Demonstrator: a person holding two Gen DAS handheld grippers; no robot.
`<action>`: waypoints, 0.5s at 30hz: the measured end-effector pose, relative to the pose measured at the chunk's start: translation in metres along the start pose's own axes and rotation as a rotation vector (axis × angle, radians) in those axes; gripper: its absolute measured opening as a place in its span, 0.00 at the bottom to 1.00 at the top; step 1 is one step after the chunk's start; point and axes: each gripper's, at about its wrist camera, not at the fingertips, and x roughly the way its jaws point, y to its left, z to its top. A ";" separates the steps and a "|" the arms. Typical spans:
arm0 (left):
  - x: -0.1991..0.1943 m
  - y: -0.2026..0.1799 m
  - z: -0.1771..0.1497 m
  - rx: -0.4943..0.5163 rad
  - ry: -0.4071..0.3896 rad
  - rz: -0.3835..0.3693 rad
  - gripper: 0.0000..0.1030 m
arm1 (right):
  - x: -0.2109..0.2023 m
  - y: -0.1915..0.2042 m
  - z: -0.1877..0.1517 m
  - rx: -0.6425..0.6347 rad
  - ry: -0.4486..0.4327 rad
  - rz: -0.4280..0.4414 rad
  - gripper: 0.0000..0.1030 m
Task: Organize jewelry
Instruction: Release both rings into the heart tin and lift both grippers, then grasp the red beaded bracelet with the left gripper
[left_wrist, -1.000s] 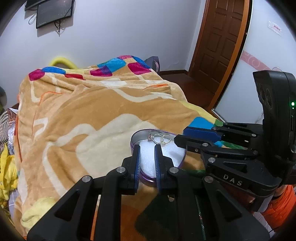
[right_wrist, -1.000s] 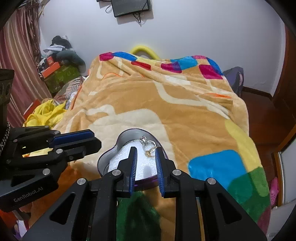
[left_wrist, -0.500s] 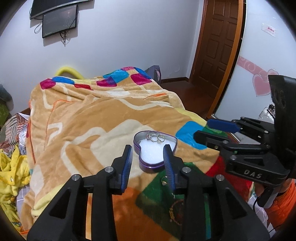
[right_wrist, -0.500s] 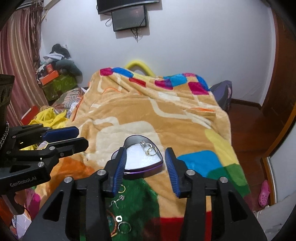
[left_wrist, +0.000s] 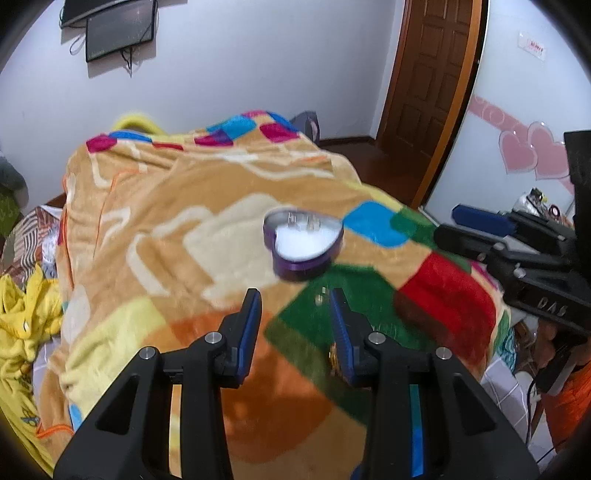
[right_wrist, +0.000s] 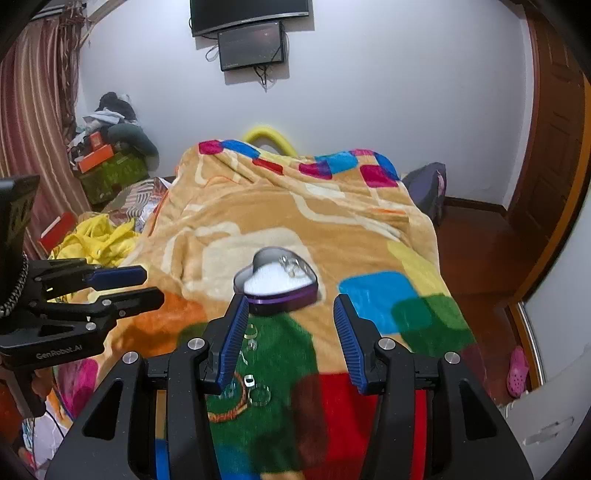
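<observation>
A purple heart-shaped tin (left_wrist: 303, 243) with a white lining lies on the blanket; it also shows in the right wrist view (right_wrist: 279, 284). Small silver rings (right_wrist: 291, 266) lie inside it at the far edge. More loose rings and a bracelet (right_wrist: 245, 387) lie on the green patch nearer to me. My left gripper (left_wrist: 295, 317) is open and empty, short of the tin. My right gripper (right_wrist: 290, 325) is open wide and empty, held above the green patch just short of the tin.
The bed carries a tan blanket (right_wrist: 332, 221) with coloured squares. Yellow clothes (right_wrist: 96, 236) and boxes lie to the left of the bed. A wooden door (left_wrist: 432, 81) and bare floor are on the right.
Both grippers have opened and pulled back from the tin, which now looks smaller and farther away. Loose jewelry on the green patch has come into view.
</observation>
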 end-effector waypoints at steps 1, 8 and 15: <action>0.002 0.000 -0.004 -0.001 0.011 -0.002 0.36 | 0.001 0.000 -0.003 0.002 0.006 -0.003 0.43; 0.018 -0.003 -0.031 0.006 0.077 -0.010 0.36 | 0.011 -0.003 -0.030 0.024 0.081 -0.016 0.43; 0.039 -0.011 -0.043 0.019 0.132 -0.025 0.35 | 0.024 -0.006 -0.056 0.031 0.153 -0.012 0.43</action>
